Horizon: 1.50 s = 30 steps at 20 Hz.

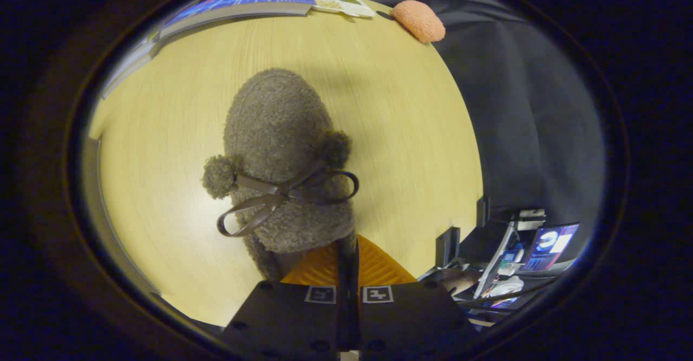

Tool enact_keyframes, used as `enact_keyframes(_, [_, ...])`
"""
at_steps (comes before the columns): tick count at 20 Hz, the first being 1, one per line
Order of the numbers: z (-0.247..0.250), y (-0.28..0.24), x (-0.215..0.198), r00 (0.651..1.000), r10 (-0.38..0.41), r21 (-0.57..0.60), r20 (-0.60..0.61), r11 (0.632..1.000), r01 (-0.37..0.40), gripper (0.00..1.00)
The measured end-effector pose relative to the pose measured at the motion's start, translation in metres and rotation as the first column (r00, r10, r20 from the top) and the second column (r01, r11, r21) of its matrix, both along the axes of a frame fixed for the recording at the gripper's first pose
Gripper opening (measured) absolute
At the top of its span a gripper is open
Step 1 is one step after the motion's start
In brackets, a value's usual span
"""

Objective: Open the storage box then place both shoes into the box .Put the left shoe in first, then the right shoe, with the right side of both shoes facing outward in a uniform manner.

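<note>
A fuzzy grey-brown shoe [281, 150] with two pom-poms and a brown ribbon bow [281, 196] sits just ahead of my fingers, toe pointing away from me. My gripper [347, 255] is shut on the shoe's rear rim, a thin edge pinched between the two nearly closed fingers. The shoe casts a soft shadow on the light wooden table [400, 133] beyond its toe; whether it is lifted or resting on the table I cannot tell. A flat grey thing with a blue printed top [243, 4] lies along the table's far edge.
A white compartment tray [342, 1] and an orange fuzzy object [419, 21] lie at the table's far edge. Black cloth [520, 96] hangs to the right. Below the table's right edge is a desk with a lit screen [549, 244].
</note>
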<state>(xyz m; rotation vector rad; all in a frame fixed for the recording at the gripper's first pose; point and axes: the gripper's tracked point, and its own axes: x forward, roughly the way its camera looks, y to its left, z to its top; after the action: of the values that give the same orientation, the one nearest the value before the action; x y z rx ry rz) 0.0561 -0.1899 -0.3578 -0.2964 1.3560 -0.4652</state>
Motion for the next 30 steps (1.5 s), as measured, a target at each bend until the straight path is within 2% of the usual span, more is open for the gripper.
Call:
enact_keyframes(3, [0.006,0.001,-0.002,0.999,0.041,-0.069,0.017,0.997,-0.04,0.04])
enact_keyframes(6, [0.022,0.004,-0.01,0.999,0.048,-0.151,0.025,0.988,-0.044,0.03])
enact_keyframes(12, [0.087,0.016,-0.04,0.996,0.087,-0.367,0.006,0.927,-0.079,0.03])
enact_keyframes(21, [0.197,0.106,-0.045,0.977,0.06,-0.352,0.206,0.936,0.017,0.03])
enact_keyframes(25, [0.237,0.167,-0.046,0.966,0.073,-0.325,0.249,0.946,0.012,0.03])
enact_keyframes(30, [0.249,0.251,-0.042,0.955,0.094,-0.23,0.282,0.973,-0.028,0.03])
